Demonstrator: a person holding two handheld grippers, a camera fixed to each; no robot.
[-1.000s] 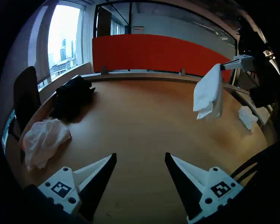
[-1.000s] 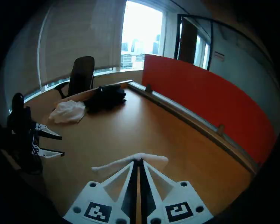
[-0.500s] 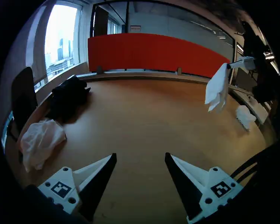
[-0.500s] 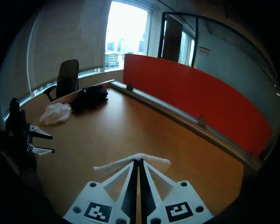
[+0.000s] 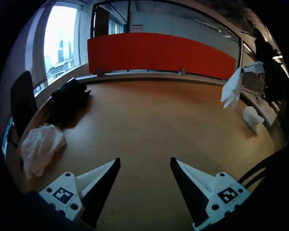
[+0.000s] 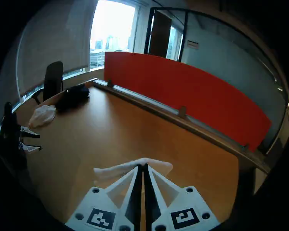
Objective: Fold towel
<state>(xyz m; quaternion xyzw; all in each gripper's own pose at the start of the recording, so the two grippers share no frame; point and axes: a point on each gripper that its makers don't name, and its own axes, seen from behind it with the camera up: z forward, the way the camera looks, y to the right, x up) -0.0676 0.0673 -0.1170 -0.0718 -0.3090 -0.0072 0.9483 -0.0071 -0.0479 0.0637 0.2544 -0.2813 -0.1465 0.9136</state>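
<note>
While the right gripper pinches the dangling towel, the left gripper, jaws spread, should take its lower corner at two o'clock.

On the wooden desk, a crumpled white towel and a black bundle are laid close together near one edge.

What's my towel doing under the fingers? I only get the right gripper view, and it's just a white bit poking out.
Observer: In the left gripper view the towel hangs down from the right gripper in a crumpled bunch, not spread out.
Operator: Is anything near it?
Observer: Yes, another white cloth lies bunched by the table edge, just below the towel in that view.
</note>
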